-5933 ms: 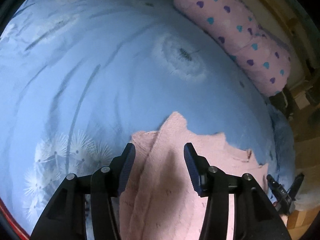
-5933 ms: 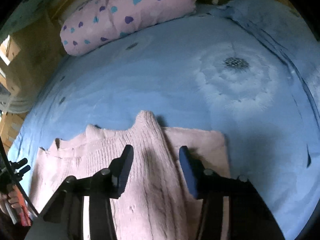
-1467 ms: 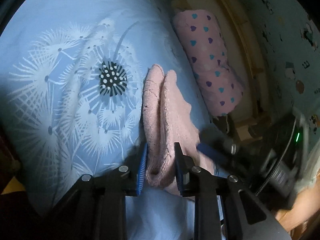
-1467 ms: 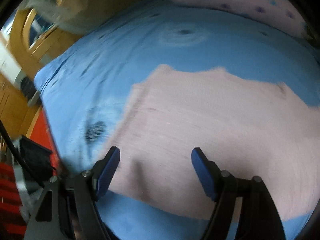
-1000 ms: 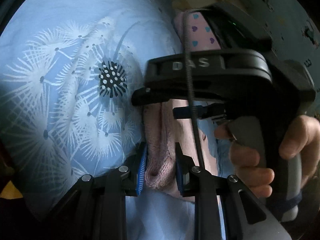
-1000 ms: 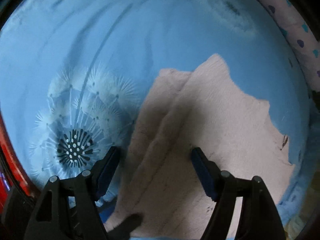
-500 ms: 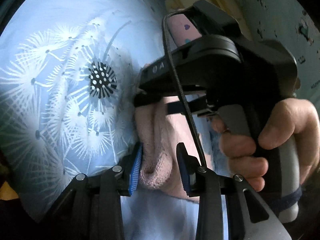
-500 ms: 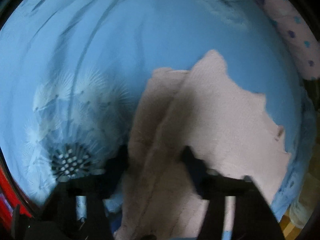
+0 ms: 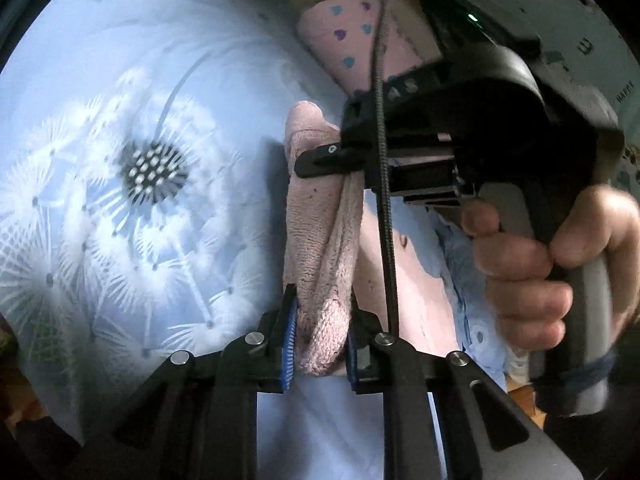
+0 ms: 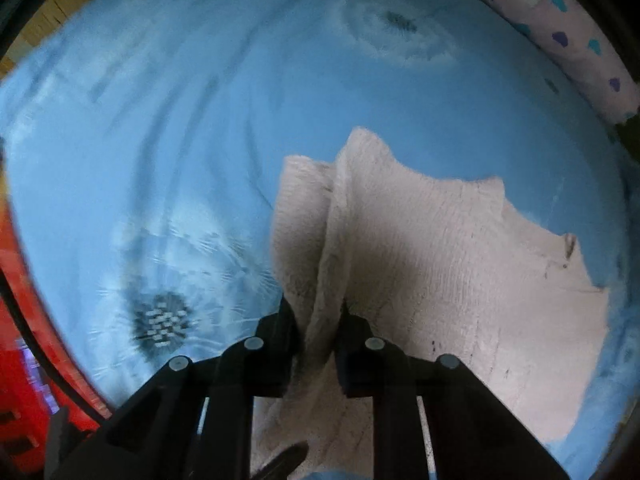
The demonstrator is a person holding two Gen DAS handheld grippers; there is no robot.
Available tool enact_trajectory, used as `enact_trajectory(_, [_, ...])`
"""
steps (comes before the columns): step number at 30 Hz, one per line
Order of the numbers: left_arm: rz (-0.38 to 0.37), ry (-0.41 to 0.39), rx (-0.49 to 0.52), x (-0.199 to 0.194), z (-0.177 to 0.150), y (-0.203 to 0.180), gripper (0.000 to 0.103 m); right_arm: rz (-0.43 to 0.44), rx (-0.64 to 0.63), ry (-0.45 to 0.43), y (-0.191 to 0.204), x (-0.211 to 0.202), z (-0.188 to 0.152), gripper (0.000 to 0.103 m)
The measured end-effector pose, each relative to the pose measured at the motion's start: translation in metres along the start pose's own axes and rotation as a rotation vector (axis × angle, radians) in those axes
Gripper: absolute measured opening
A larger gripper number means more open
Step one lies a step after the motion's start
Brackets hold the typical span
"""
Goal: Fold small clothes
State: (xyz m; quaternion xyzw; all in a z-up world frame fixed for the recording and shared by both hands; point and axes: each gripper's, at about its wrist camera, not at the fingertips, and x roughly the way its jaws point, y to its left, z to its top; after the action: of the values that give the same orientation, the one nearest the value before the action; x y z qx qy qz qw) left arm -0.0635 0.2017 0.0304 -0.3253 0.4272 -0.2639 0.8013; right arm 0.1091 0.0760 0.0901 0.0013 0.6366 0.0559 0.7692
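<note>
A pink knit garment (image 10: 460, 264) lies on the blue bedsheet (image 10: 200, 120), one edge gathered into a raised ridge. In the right wrist view my right gripper (image 10: 318, 320) points steeply down. Its jaws are closing, and the ridge is pinched between the pads. The left wrist view shows my left gripper (image 9: 318, 336) shut on the rolled end of the same garment (image 9: 316, 240). Further along that fold, my right gripper (image 9: 316, 164) clamps it from above, held by a person's hand (image 9: 528, 264).
The sheet carries a dandelion print (image 9: 152, 168). A pink pillow with heart spots (image 10: 560, 20) lies along the far side of the bed. A black cable (image 9: 386, 208) hangs across the left wrist view. A red edge (image 10: 24, 320) borders the bed.
The right gripper's jaws went from wide open over the flat garment to pinched on a ridge of it, and it rose. The left gripper loosened briefly, then shut again and lifted slightly.
</note>
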Motion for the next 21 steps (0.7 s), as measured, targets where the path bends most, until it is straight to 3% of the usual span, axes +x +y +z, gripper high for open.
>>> enact_trajectory(4, [0.035,-0.002,0.016,-0.001,-0.002,-0.016,0.0,0.094,-0.017,-0.145,-0.027,-0.019,-0.027,0.014])
enact_trajectory(12, [0.062,-0.016,0.105,0.005,-0.016,-0.069,0.0,0.244,0.095,-0.265,-0.084,-0.042,-0.062,0.014])
enact_trajectory(21, [0.108,-0.018,0.229,0.011,-0.036,-0.119,0.0,0.293,0.122,-0.35,-0.134,-0.062,-0.092,0.014])
